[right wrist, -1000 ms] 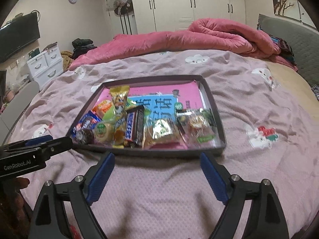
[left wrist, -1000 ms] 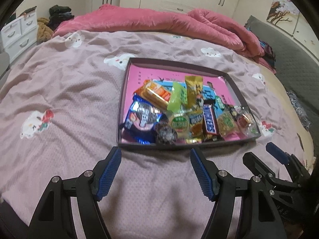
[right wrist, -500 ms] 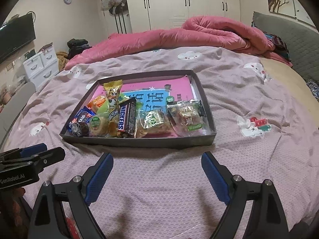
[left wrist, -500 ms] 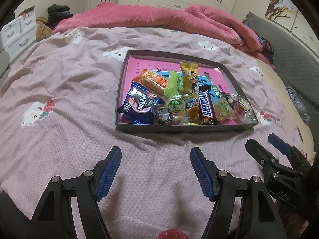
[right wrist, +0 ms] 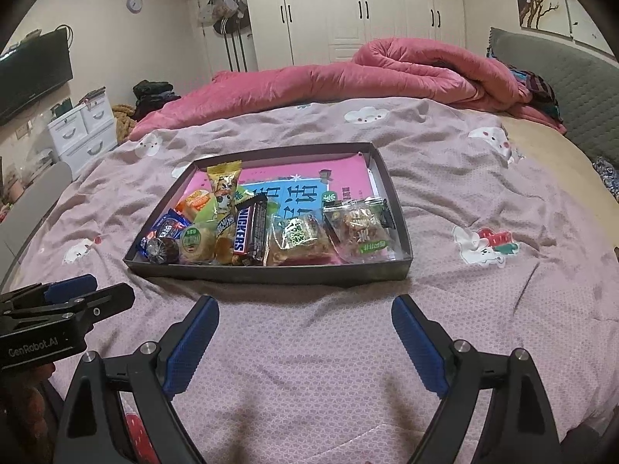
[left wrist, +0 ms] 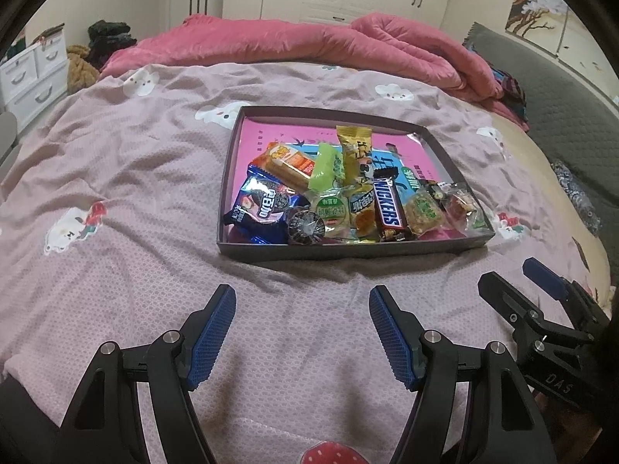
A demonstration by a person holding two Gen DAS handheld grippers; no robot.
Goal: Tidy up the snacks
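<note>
- Your left tongs [left wrist: 301, 332] are hanging over the bedspread [left wrist: 127, 201] just short of the tray [left wrist: 348, 252], blue pads spread apart with nothing but fabric between them.
- Same deal on the other side: your right tongs [right wrist: 305, 344] are wide apart, empty, over the bedspread in front of the tray's near wall. You can see each tool from the other's camera, off to the side and clear of the tray.
- The snacks are all in the tray, which sits flat on the bed about mid-mattress. It's a shallow dark box with a pink and blue printed liner.
- They're bunched along the near edge, and the far half of the liner is bare.
- From your left camera, going left to right: blue cookie pack [left wrist: 263, 208], a small round dark foil-wrapped thing [left wrist: 305, 226] leaning at the front wall, a green-labelled round cake [left wrist: 330, 208], a yellow snack pack [left wrist: 361, 208], the Snickers bar [left wrist: 389, 208] lying lengthwise, then two clear-wrapped pastries [left wrist: 425, 208] at the right end (the last one is pushed right into the corner).
- Behind that row: an orange biscuit pack [left wrist: 288, 162], a light green packet [left wrist: 327, 166] and a tall yellow packet [left wrist: 354, 150] overlapping each other.
- Rolled-up pink duvet [left wrist: 309, 42] lies along the far side of the bed, well apart from the tray.
</note>
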